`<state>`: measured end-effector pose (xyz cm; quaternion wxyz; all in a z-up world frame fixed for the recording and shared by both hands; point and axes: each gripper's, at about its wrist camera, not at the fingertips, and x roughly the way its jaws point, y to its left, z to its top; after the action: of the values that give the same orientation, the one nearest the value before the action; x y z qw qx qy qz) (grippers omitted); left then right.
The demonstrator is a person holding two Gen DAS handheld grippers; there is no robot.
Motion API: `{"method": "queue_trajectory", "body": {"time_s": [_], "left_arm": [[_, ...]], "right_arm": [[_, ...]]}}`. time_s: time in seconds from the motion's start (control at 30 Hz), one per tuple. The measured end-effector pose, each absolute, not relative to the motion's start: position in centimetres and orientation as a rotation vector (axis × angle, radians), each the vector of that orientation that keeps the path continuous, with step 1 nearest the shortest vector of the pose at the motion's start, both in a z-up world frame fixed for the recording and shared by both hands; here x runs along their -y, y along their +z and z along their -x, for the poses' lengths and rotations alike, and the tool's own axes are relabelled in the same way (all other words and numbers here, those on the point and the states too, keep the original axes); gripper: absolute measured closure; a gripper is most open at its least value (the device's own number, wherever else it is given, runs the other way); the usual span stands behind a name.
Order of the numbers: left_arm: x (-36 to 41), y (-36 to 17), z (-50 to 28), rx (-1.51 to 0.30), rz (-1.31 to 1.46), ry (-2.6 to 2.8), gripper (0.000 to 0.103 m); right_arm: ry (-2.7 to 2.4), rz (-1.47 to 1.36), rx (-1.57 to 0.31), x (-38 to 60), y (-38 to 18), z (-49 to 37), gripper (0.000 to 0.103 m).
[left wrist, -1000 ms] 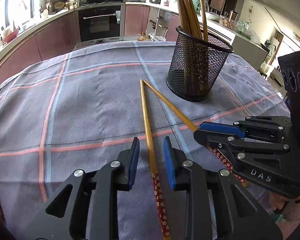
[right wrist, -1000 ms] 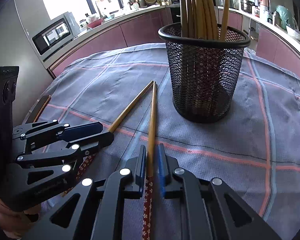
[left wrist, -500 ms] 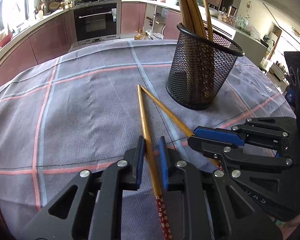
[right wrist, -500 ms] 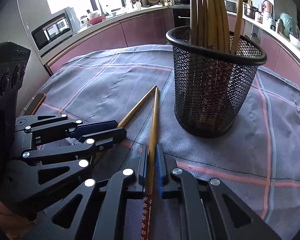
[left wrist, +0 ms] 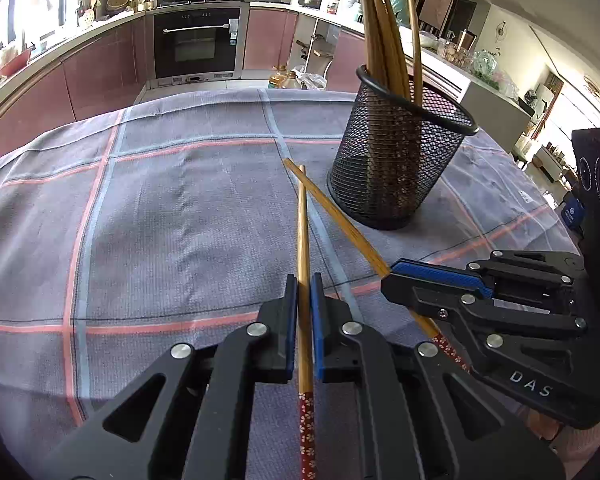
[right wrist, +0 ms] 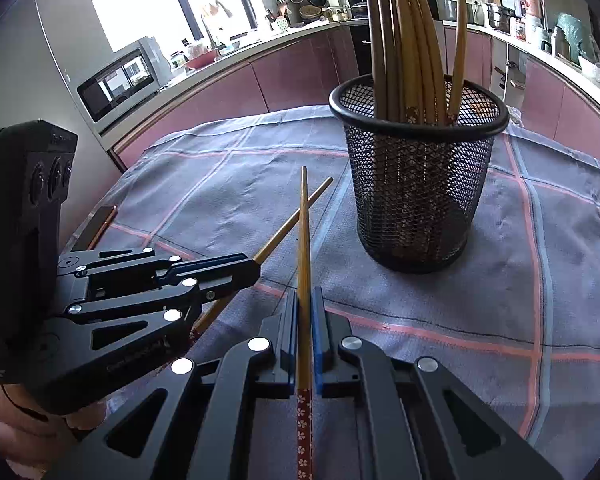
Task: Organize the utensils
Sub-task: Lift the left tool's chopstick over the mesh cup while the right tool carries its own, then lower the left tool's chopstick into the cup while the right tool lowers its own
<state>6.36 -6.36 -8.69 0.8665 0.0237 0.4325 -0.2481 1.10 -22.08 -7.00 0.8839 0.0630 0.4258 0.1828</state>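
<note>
Two slim, round wooden chopsticks, golden-brown along the shaft and wrapped at the thick end in dark red with small pale blossoms, are crossing near their tips above a woven grey tablecloth (left wrist: 180,216) that is carrying salmon and pale blue check lines. The left gripper (left wrist: 304,284), matte black with blue ribbed pads, is clenching one chopstick (left wrist: 303,240) between its pads, the stick running straight out ahead of it. The right gripper (right wrist: 305,296), built the same way, is pinching the other chopstick (right wrist: 303,232) just as tightly; in the left wrist view that second stick (left wrist: 340,224) is slanting away under the right gripper's (left wrist: 388,276) black fingers, and in the right wrist view the left gripper (right wrist: 256,272) is showing side-on with its stick (right wrist: 288,228) poking out towards the tips. Just beyond the crossed tips a round black wire-mesh holder (right wrist: 416,184) with a smooth rolled rim is standing upright on the cloth, tapering slightly towards its base. Inside it roughly seven more chopsticks (right wrist: 404,40) of the same wood are leaning tips-up, though they are bunching too closely for a firm count.
</note>
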Motion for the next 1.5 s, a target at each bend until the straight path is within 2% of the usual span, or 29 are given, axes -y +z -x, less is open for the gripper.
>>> {"method": "queue_trajectory", "body": {"time_s": [1.0,1.5], "left_arm": [[2.6,-2.2,-3.0,-0.797,0.121,-0.678,0.096],[3.0,-0.3,-1.9,-0.742,0.107,-0.715,0.096]], "right_arm": [[0.448,-0.151,-0.697,24.0,-1.0,2.7,0.097],[0.435,-0.142,-0.629,24.5,0.7,3.3,0.097]]}}
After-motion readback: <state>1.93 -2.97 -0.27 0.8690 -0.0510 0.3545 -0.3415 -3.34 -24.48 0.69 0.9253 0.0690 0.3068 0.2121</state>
